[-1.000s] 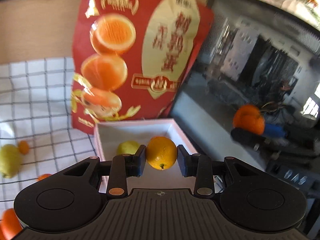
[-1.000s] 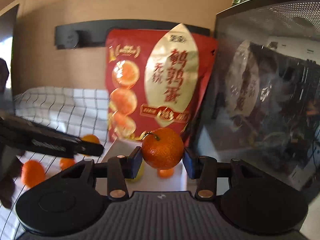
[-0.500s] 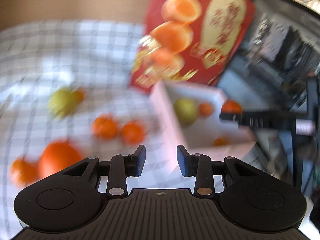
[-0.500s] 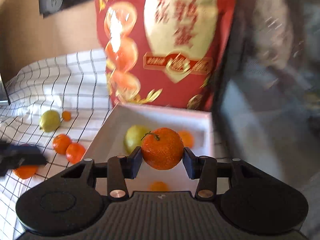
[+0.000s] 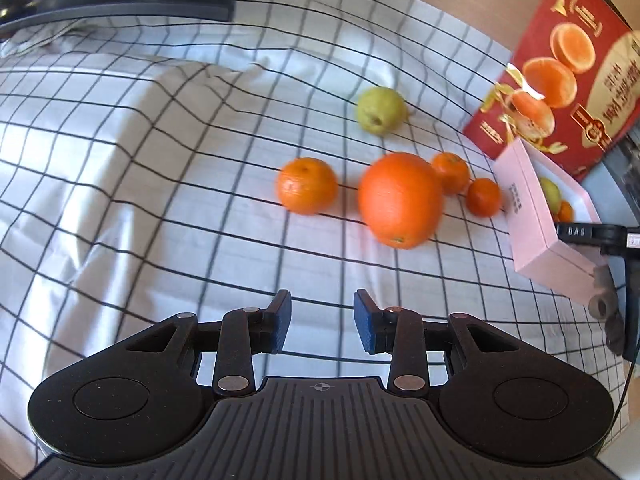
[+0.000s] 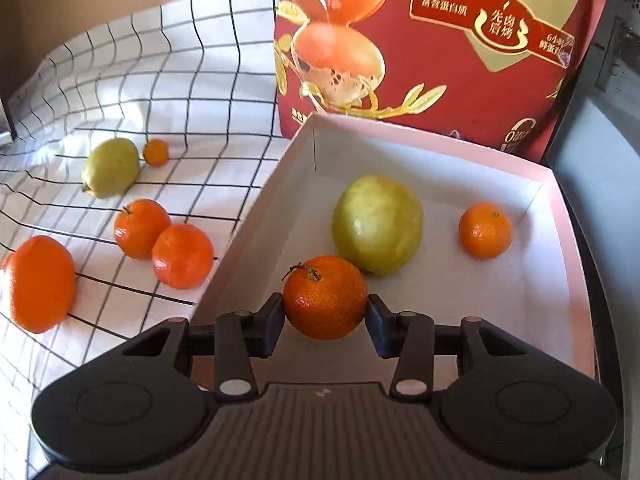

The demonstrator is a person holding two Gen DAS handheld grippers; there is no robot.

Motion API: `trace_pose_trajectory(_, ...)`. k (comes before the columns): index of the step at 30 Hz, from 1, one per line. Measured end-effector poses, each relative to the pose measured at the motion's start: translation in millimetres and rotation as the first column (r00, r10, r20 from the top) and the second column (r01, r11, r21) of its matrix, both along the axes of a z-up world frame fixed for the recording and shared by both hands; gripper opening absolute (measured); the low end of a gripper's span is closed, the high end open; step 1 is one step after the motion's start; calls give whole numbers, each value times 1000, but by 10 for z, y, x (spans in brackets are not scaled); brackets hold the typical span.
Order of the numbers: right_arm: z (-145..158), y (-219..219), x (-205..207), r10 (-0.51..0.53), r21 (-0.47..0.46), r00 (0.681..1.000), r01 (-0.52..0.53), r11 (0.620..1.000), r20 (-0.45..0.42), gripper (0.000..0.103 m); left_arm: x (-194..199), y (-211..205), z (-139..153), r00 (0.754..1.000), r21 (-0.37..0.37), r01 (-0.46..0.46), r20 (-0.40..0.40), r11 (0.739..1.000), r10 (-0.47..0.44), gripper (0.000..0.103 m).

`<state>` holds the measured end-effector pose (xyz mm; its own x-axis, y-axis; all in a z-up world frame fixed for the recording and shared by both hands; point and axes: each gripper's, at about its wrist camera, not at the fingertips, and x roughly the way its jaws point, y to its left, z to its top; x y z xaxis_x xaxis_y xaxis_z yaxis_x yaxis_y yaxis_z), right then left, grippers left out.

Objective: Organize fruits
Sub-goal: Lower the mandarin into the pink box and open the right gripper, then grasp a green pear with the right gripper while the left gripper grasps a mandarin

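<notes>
Right gripper (image 6: 325, 314) pinching small glossy orange mandarin (image 6: 325, 297) w/ green stem, over pink box (image 6: 576, 276) holding pale green fruit (image 6: 378, 224), left gripper (image 5: 322, 322) empty, fingers at narrowest, above checked cloth (image 5: 120, 200), "DAS" on black bar (image 5: 588, 233), red bag (image 6: 460, 52) w/ Chinese text.

White tablecloth (image 5: 160, 168) with a black grid, creased and sunlit, covering the table; tan wall (image 6: 100, 4) behind; tall red snack bag (image 6: 460, 52) standing at the back; dark appliance (image 6: 612, 80) at right.
</notes>
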<state>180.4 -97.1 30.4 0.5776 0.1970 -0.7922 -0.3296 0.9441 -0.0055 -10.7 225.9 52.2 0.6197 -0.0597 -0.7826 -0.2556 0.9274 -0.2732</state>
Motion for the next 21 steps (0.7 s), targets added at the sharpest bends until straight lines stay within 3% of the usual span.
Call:
trace_pose_trajectory(8, -26, -70, 25, -66, 25, 996, 67, 997, -59, 48, 10, 22, -4, 1000, -7, 29, 3, 1000, -29, 38)
trace_pose_trajectory(12, 178, -18, -151, -62, -10, 997, 62, 998, 47, 54, 23, 55, 5, 999, -14, 35, 18, 999, -34, 38)
trace_pose_trajectory(16, 486, 249, -306, -3, -28, 983, 9, 1000, 181, 72, 15, 149, 9, 999, -25, 27, 30, 999, -26, 38)
trace_pose_trajectory(18, 604, 460, -326, 42, -3, 979, -42, 999, 197, 74, 9, 211, -2, 999, -34, 22, 33, 999, -21, 38)
trace_pose_trajectory(21, 690, 897, -227, 106, 72, 982, -118, 990, 154, 75, 1, 322, -18, 999, -49, 19, 39, 999, -17, 38)
